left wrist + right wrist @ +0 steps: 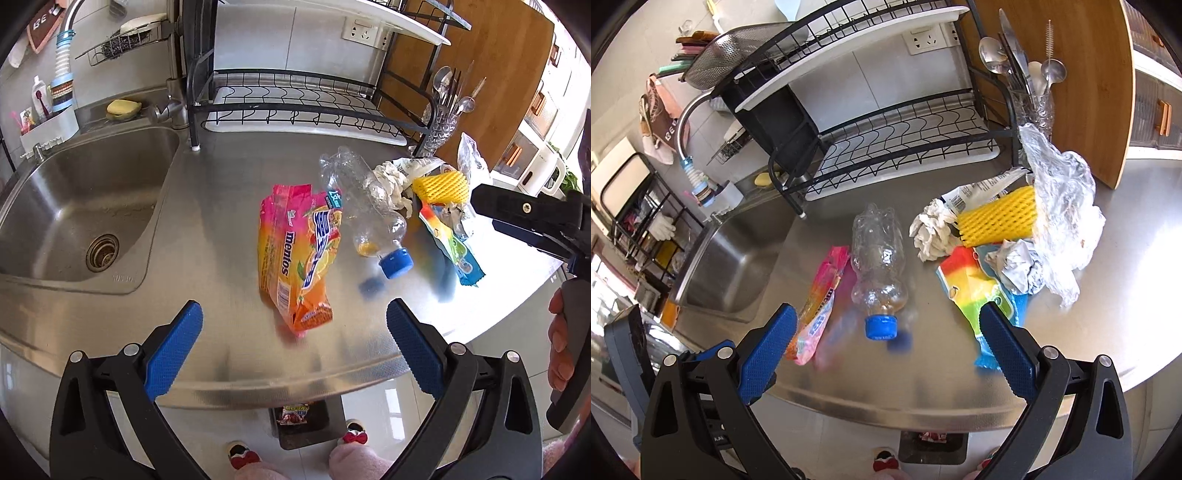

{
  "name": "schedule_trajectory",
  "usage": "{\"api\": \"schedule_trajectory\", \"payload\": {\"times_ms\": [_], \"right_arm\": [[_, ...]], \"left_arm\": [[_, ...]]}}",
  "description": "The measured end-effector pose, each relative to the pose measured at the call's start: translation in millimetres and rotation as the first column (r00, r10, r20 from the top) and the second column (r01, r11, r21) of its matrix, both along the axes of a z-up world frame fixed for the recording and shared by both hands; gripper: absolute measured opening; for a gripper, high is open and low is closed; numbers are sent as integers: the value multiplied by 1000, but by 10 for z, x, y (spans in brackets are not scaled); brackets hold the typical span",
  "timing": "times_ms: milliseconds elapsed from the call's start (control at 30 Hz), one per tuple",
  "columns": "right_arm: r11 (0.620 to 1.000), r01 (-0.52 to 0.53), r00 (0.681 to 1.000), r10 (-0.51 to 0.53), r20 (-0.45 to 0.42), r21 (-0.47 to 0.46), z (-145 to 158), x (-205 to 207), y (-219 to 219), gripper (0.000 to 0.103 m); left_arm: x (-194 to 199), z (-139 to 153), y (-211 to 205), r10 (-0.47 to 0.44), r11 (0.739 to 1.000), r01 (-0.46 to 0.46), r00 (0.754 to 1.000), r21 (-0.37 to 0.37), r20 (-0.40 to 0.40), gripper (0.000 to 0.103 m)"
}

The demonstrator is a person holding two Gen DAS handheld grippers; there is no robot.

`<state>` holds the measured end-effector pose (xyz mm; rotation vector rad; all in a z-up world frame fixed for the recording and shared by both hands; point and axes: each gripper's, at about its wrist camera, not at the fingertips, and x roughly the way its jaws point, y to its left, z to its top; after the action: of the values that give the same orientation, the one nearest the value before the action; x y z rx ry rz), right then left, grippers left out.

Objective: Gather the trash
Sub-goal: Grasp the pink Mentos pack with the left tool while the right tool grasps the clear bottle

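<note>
Stainless steel counter (923, 376): crushed clear plastic bottle with blue cap (877, 269) lying loose between pink-orange Mentos wrapper (291, 254) and wrapper heap. Left gripper (294, 354) and right gripper (888, 350): fingers apart, empty, poised to grasp.

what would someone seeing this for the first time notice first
A heap of litter on the steel counter: a crushed clear bottle with a blue cap lies mid-counter, a bright Mentos wrapper between it and the sink. On its other side, yellow foam netting and crumpled clear plastic sit before the dish rack.
</note>
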<state>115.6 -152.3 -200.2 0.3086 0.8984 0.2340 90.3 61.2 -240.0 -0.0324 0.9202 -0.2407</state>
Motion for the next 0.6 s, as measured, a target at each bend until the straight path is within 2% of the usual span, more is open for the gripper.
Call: {"api": "schedule_trajectory", "payload": {"times_ms": [67, 167, 267, 400, 533, 600], "right_arm": [[1000, -14, 999, 14, -32, 11, -82, 146, 47, 96], [999, -39, 995, 42, -93, 36, -242, 342, 117, 79], [998, -59, 991, 62, -121, 27, -347, 498, 202, 69], [996, -88, 987, 87, -134, -5, -439, 664, 308, 65], [994, -109, 975, 105, -196, -14, -610, 824, 386, 64], [993, -117, 970, 110, -216, -18, -680, 881, 413, 64]], "left_arm": [[112, -42, -27, -15, 1000, 15, 1000, 9, -13, 83], [234, -162, -70, -40, 999, 40, 998, 14, -45, 72], [312, -292, -106, -55, 998, 57, 996, 29, -68, 61], [406, -398, -116, -55, 997, 59, 995, 46, -81, 59], [487, -469, -93, -55, 997, 59, 995, 42, -89, 52], [518, -503, -72, -52, 997, 56, 994, 45, -95, 39]]}}
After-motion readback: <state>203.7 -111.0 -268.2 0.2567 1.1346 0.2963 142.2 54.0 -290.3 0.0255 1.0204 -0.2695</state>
